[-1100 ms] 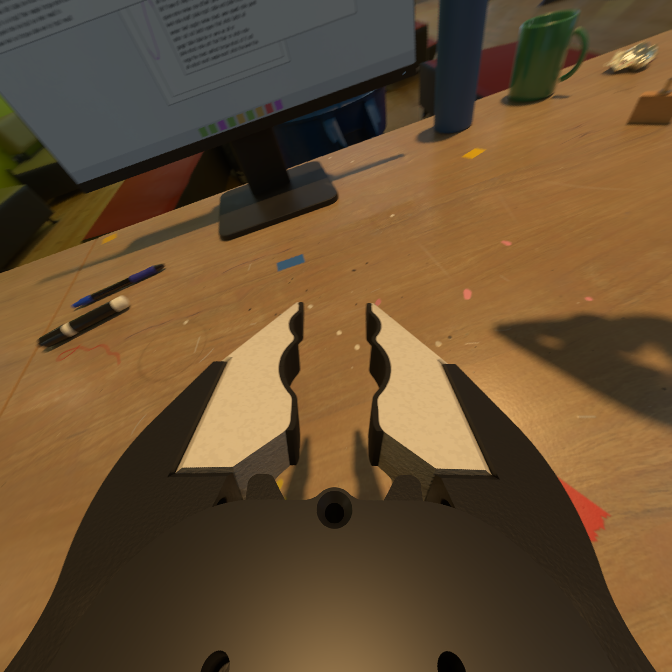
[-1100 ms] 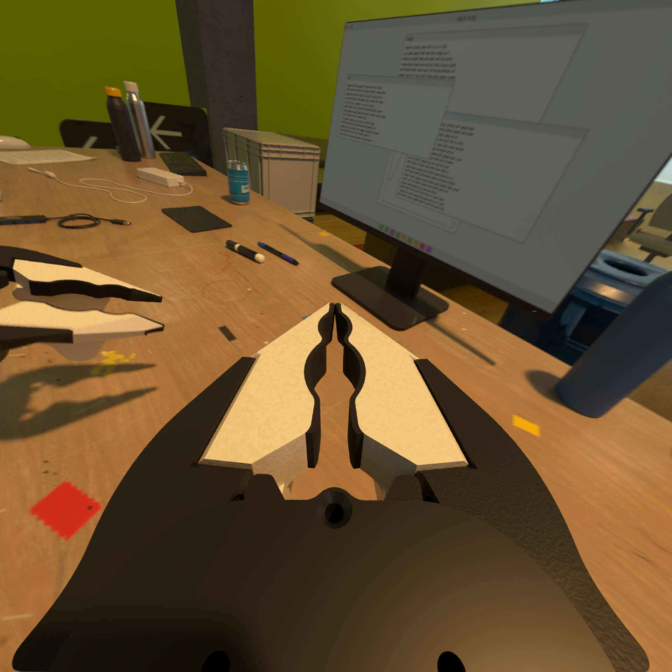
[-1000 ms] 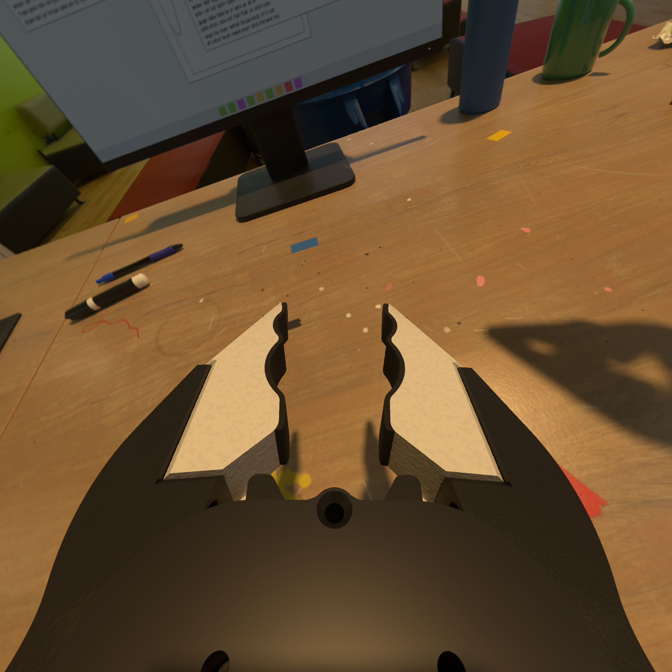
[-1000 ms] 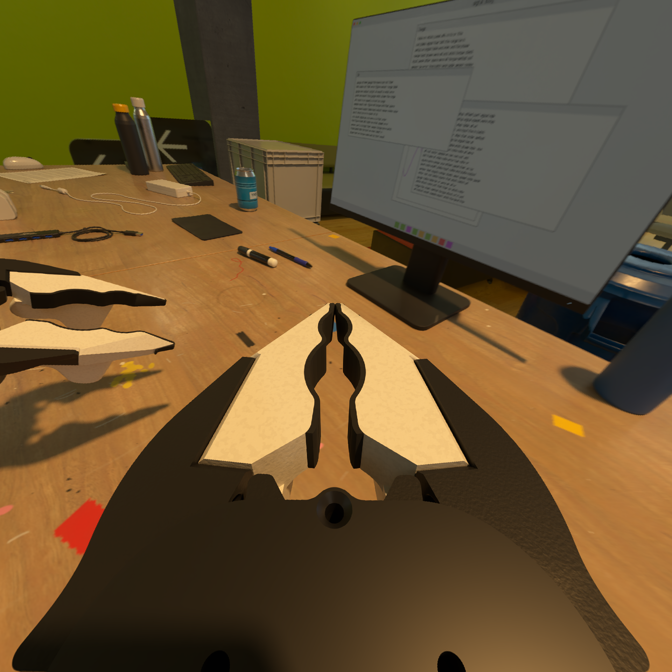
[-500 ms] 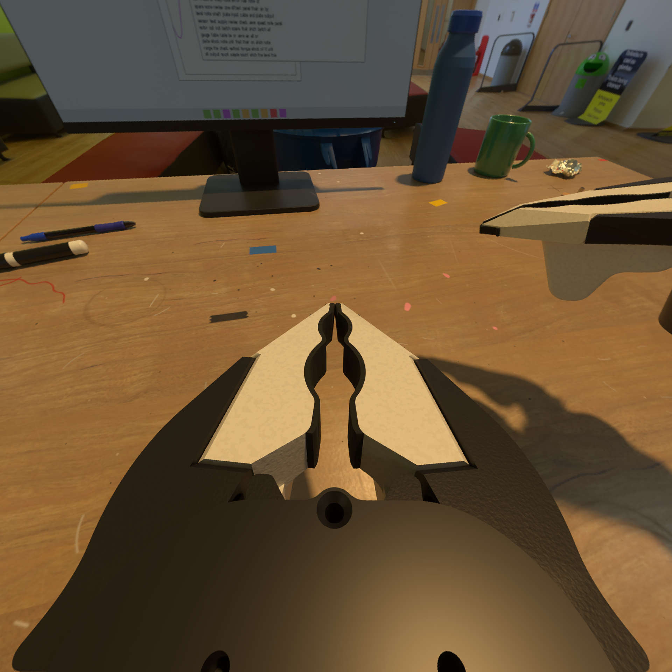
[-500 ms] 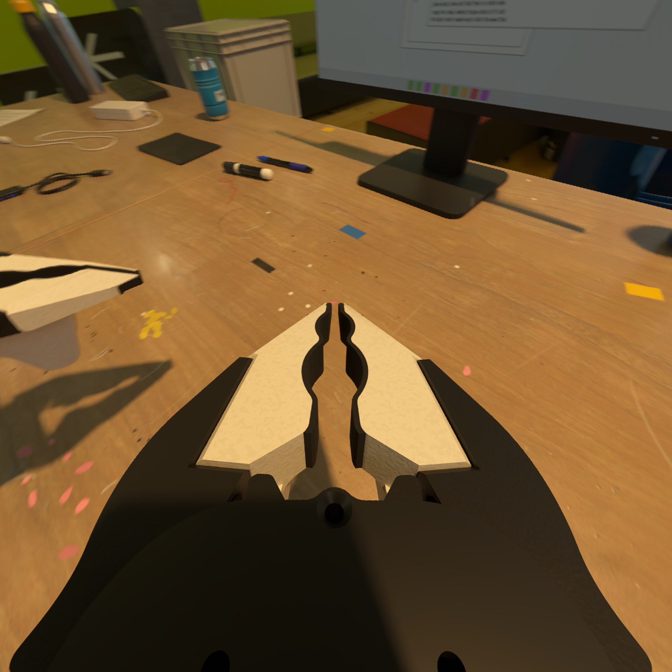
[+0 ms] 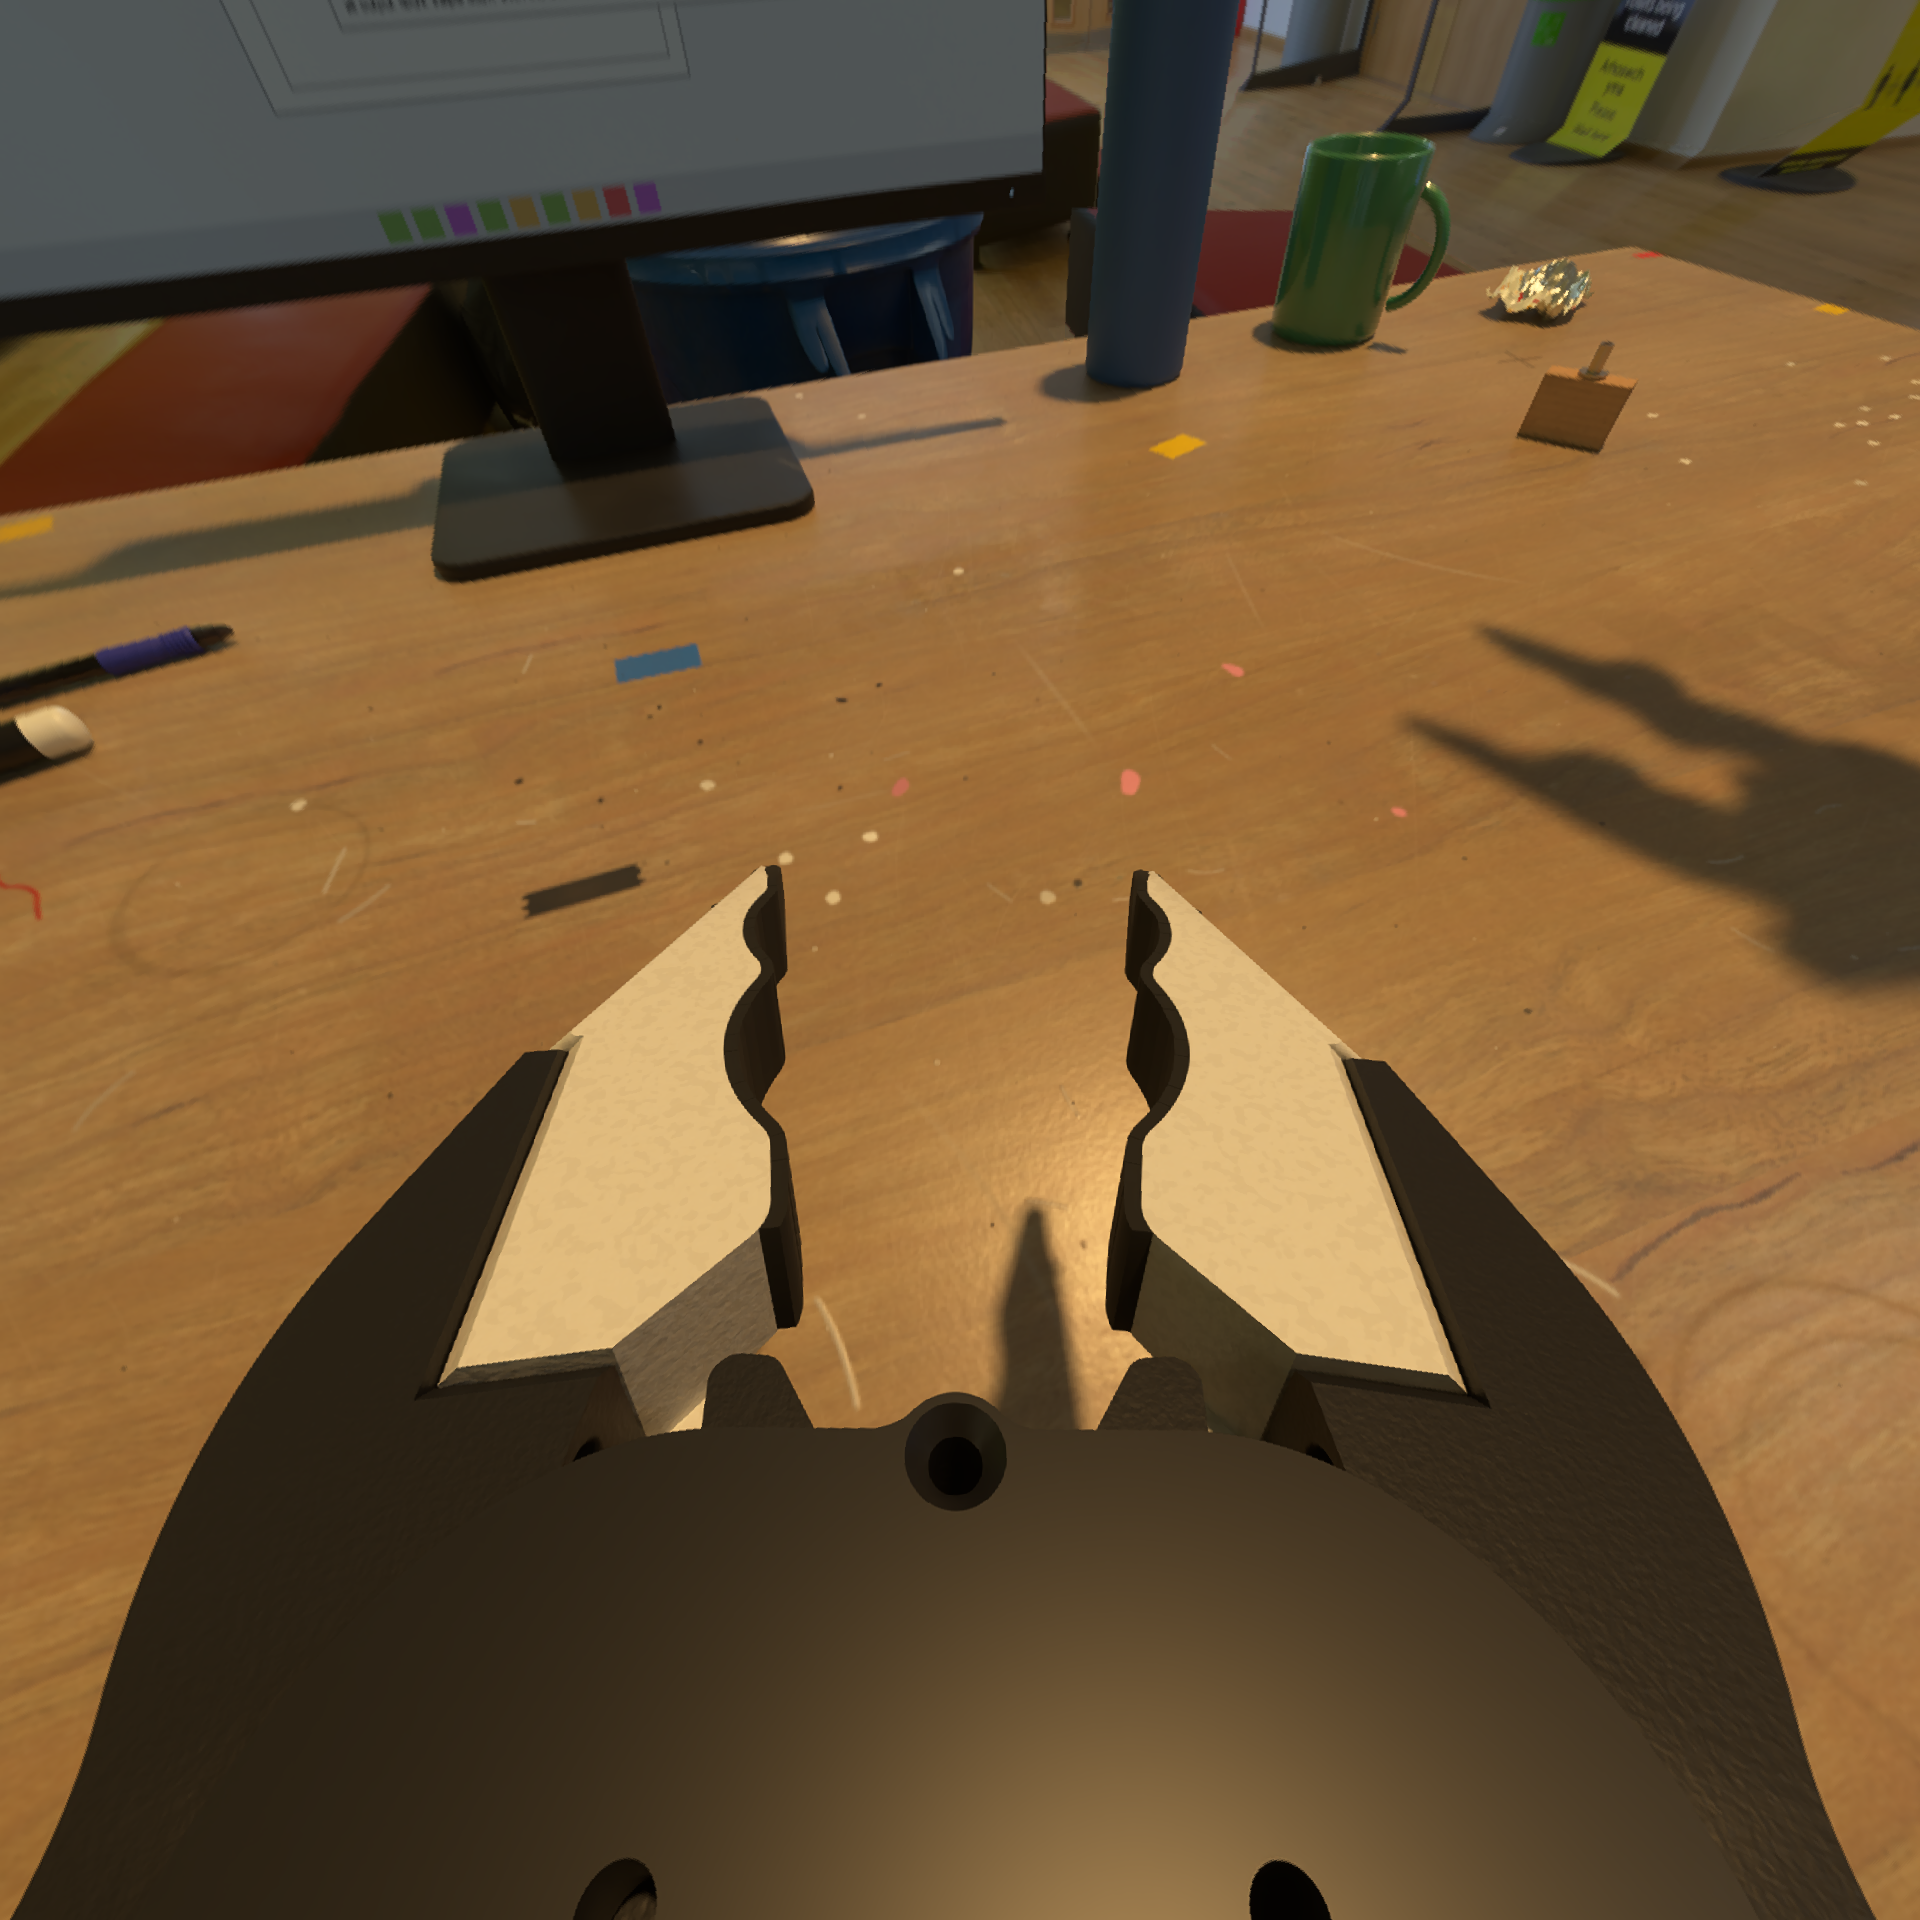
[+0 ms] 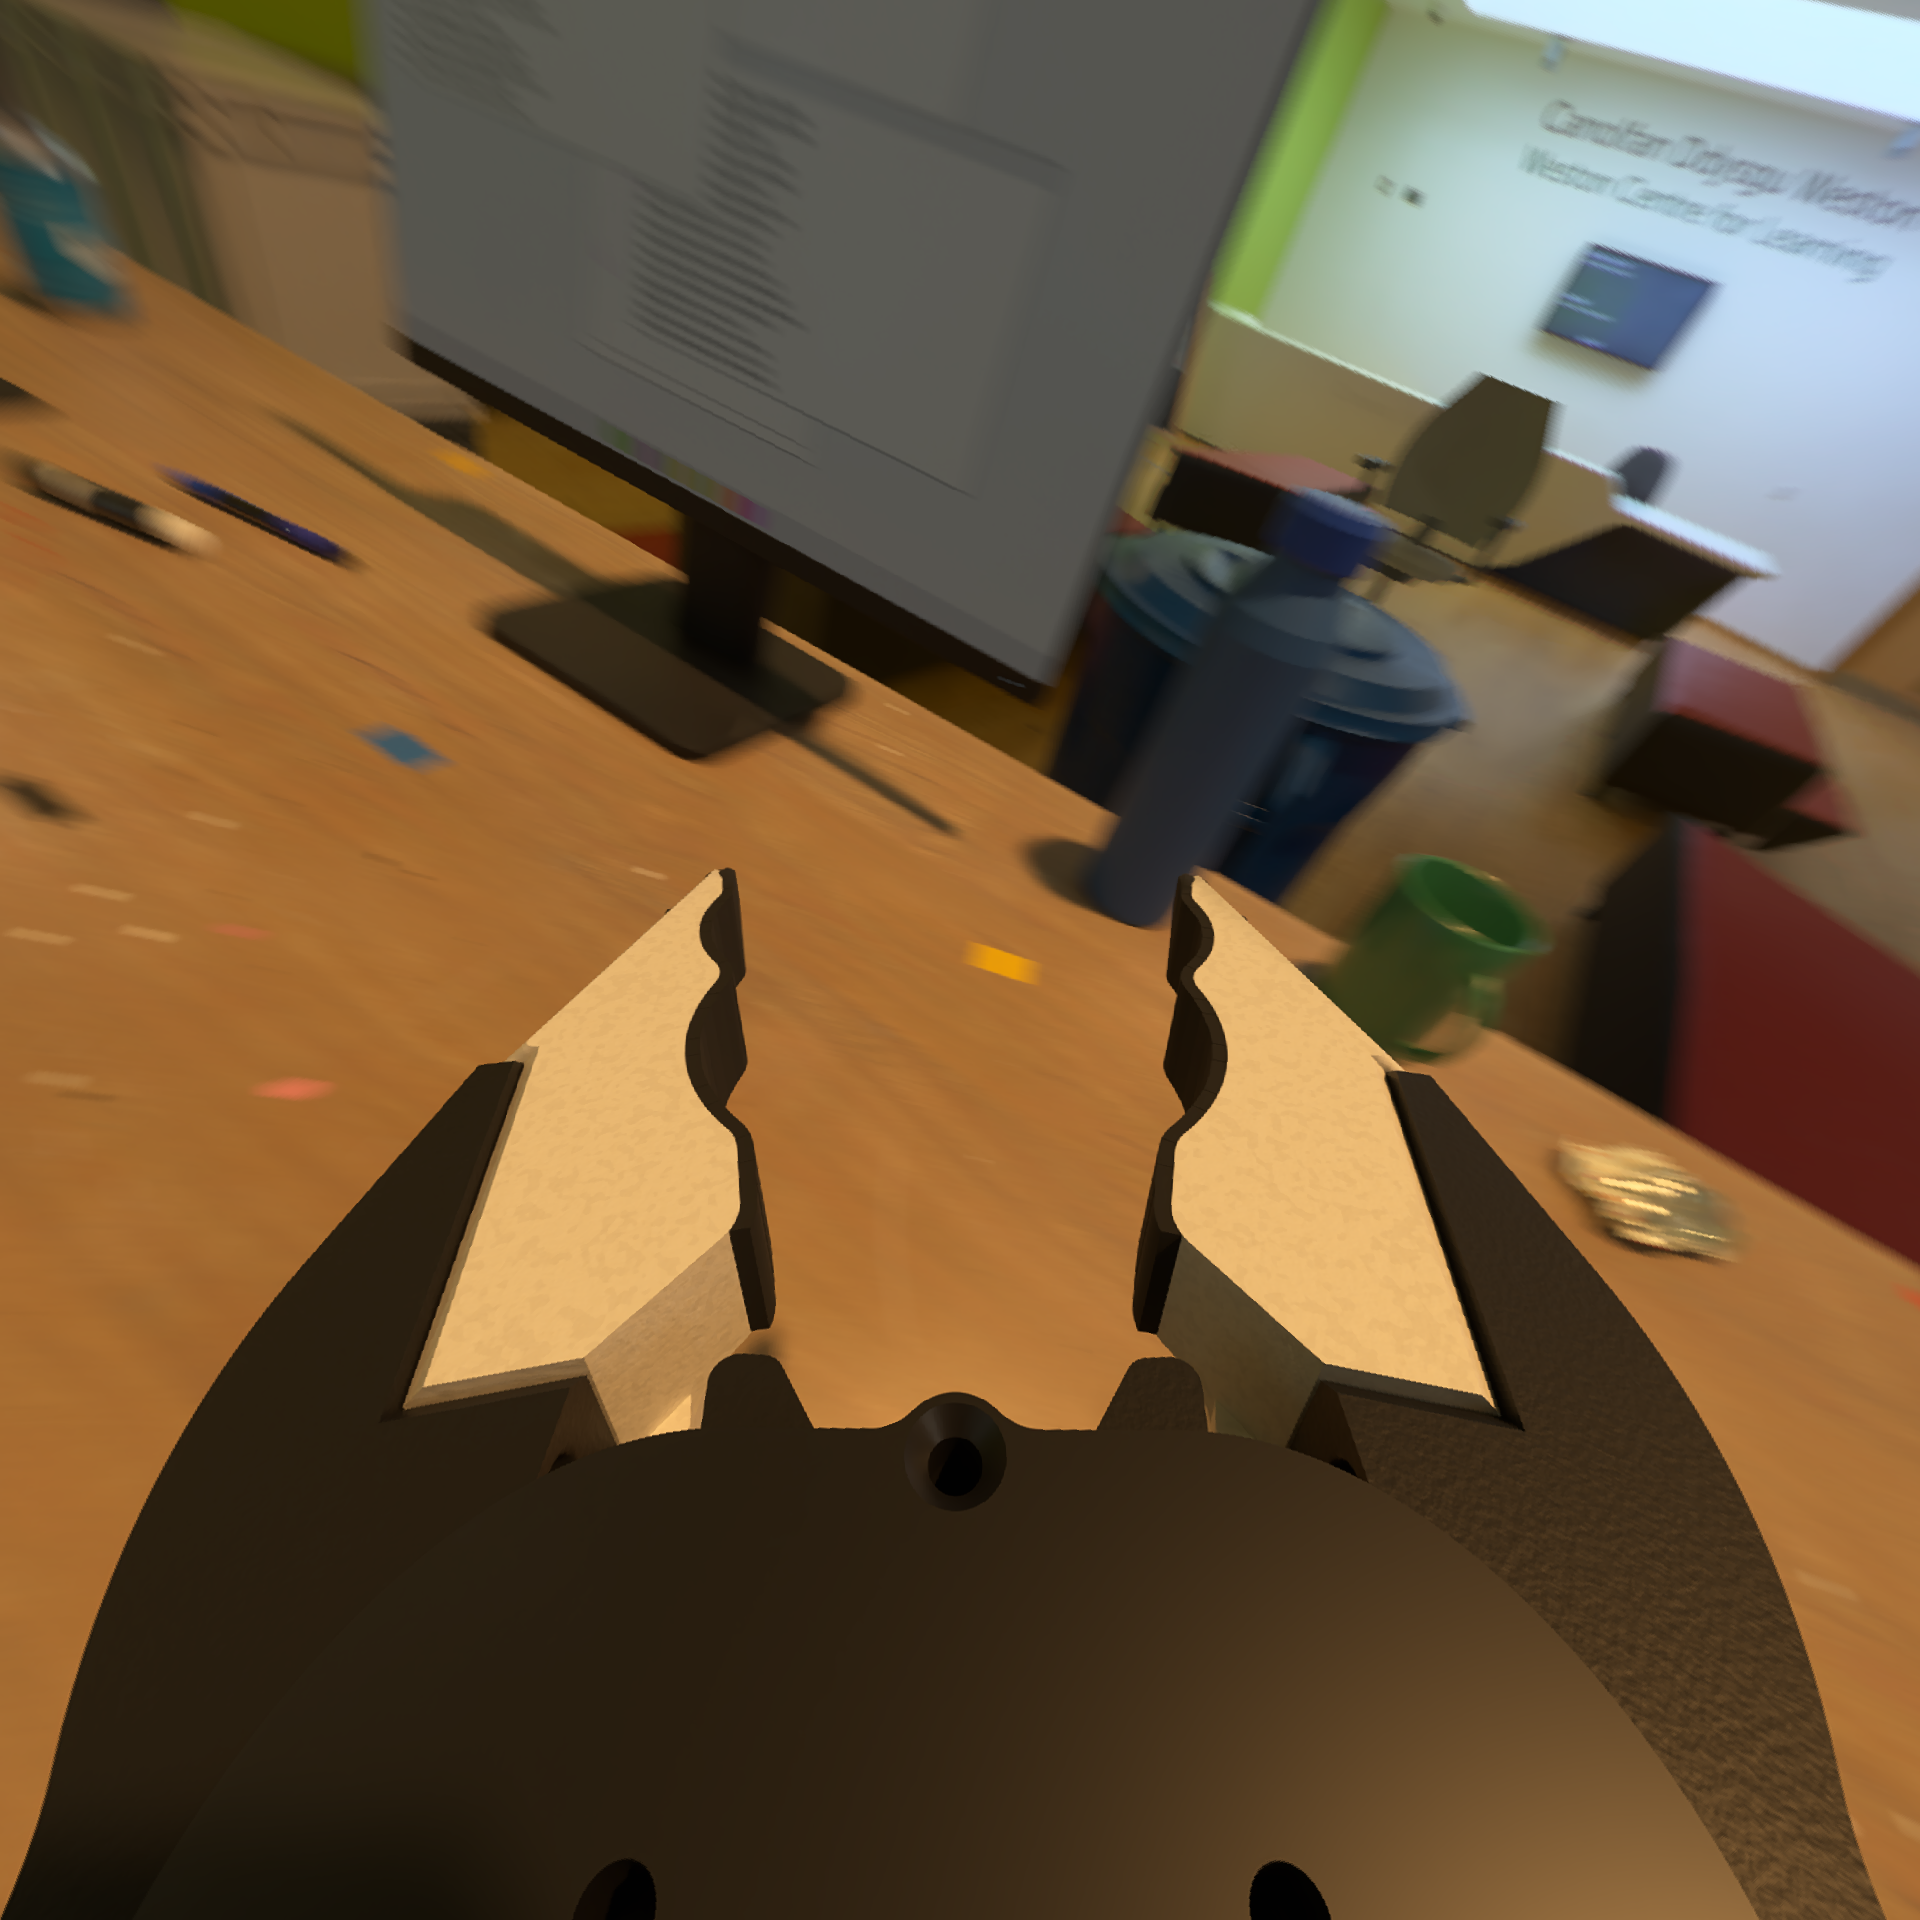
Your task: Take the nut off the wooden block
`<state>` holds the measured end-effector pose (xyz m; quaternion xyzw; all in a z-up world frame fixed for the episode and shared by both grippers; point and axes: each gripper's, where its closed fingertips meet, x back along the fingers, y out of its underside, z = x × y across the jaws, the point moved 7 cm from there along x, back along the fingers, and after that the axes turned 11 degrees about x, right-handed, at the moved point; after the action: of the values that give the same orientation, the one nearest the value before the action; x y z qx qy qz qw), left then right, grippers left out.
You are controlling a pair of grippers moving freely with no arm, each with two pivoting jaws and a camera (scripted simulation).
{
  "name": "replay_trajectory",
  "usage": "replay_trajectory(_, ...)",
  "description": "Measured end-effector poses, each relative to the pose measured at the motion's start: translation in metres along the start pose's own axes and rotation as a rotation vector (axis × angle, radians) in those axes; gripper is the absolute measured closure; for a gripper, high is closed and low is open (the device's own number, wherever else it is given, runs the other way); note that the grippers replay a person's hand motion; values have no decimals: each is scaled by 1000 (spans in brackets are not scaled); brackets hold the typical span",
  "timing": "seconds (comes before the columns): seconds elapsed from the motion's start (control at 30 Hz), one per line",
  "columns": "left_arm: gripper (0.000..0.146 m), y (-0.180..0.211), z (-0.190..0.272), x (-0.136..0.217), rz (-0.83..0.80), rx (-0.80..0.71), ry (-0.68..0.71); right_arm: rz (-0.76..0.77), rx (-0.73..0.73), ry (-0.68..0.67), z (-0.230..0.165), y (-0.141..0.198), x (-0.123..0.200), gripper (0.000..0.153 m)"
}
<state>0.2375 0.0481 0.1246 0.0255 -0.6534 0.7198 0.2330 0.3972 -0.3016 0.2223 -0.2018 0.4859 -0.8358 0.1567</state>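
Observation:
A small wooden block [image 7: 1574, 408] stands far off at the right of the wooden table [image 7: 1039, 1039] in the left wrist view. A grey metal stud with a nut [image 7: 1599, 364] sticks up from its top. My left gripper [image 7: 956, 883] is open and empty, low over the table, well short of the block. My right gripper [image 8: 954, 883] is open and empty too, above the table, and its view is blurred and tilted. The block does not show in the right wrist view.
A monitor [image 7: 520, 104] on a black stand [image 7: 623, 488] stands at the back, also in the right wrist view [image 8: 769, 239]. Near the block are a blue bottle [image 7: 1148, 187], a green mug [image 7: 1351, 239] and a foil ball [image 7: 1543, 288]. Pens [image 7: 114, 660] lie left.
Both grippers have opened from shut. The right gripper has swung right and tilted, bringing the bottle, mug and foil ball into its view. The right gripper has left the left wrist view.

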Motion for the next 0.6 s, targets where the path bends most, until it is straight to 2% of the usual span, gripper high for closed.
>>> replay_trajectory(0.07,78,6,-5,-2,-16,20,7,-118,95,57,55,16,-8,75)
replay_trajectory(0.13,79,8,-8,-7,-27,51,19,-307,201,53,105,41,-22,77)
replay_trajectory(0.17,79,9,-9,-11,-33,62,28,-420,224,24,126,58,-31,77)
replay_trajectory(0.23,79,11,-10,-15,-47,69,32,-607,163,-97,155,91,-47,75)
replay_trajectory(0.33,80,14,-13,-18,-66,59,18,-767,-14,-281,170,130,-67,74)
replay_trajectory(0.43,80,14,-16,-18,-62,79,11,-865,-69,-415,166,152,-83,79)
replay_trajectory(0.6,81,16,-19,-19,-71,104,15,-1009,-58,-465,159,181,-100,119)
